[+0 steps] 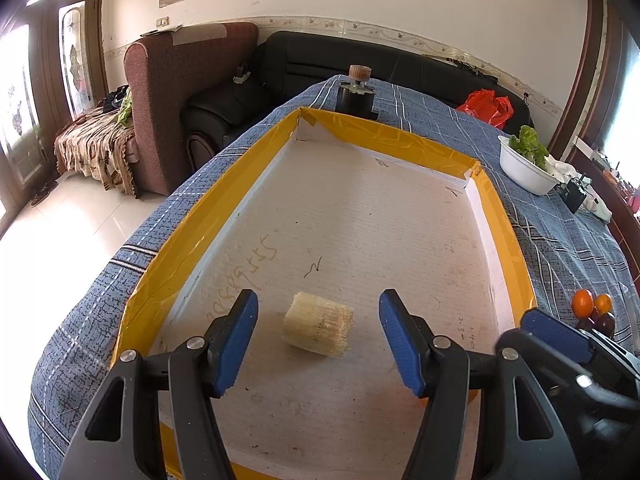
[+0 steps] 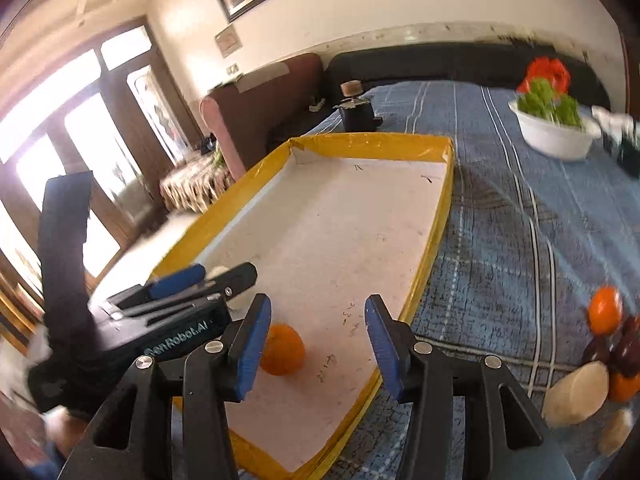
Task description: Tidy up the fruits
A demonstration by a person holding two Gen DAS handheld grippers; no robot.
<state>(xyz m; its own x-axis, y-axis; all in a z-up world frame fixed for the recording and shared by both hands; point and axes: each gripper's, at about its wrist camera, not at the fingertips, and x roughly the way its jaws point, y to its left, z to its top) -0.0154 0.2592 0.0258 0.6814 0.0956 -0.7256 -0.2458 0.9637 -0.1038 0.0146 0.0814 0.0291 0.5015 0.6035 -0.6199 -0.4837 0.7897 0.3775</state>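
Label "GenRobot.AI" on left gripper (image 2: pixel 224 280) | both jaws wide | orange (image 2: pixel 282 350) loose

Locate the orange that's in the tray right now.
In the right wrist view the orange lies on the floor of the yellow-rimmed tray near its near end, just beyond the right gripper by its left finger.
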